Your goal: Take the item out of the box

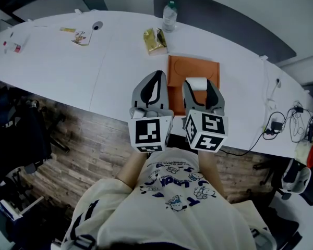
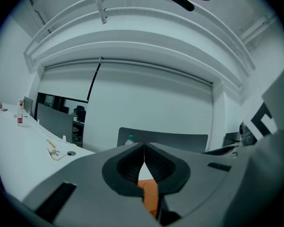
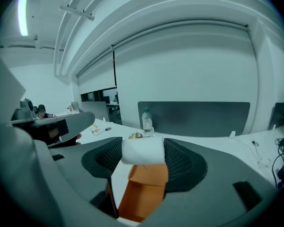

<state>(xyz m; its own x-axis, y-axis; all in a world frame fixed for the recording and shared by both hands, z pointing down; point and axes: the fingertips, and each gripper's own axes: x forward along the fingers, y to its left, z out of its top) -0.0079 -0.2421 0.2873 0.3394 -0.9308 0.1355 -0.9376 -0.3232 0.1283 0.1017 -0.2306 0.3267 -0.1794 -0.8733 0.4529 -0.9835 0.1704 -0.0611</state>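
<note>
An orange box lies on the white table just beyond both grippers. My right gripper is shut on a white roll, which it holds above the box's near edge. In the right gripper view the white roll sits clamped between the dark pads, with the open orange box below it. My left gripper hovers beside the box's left edge, its jaws pressed together on nothing. In the left gripper view the left gripper shows its tips touching, and a strip of the orange box shows beneath.
A clear water bottle and a gold foil packet lie beyond the box. Cards and small items sit at the far left. Cables and a charger trail along the right edge. A dark partition stands behind the table.
</note>
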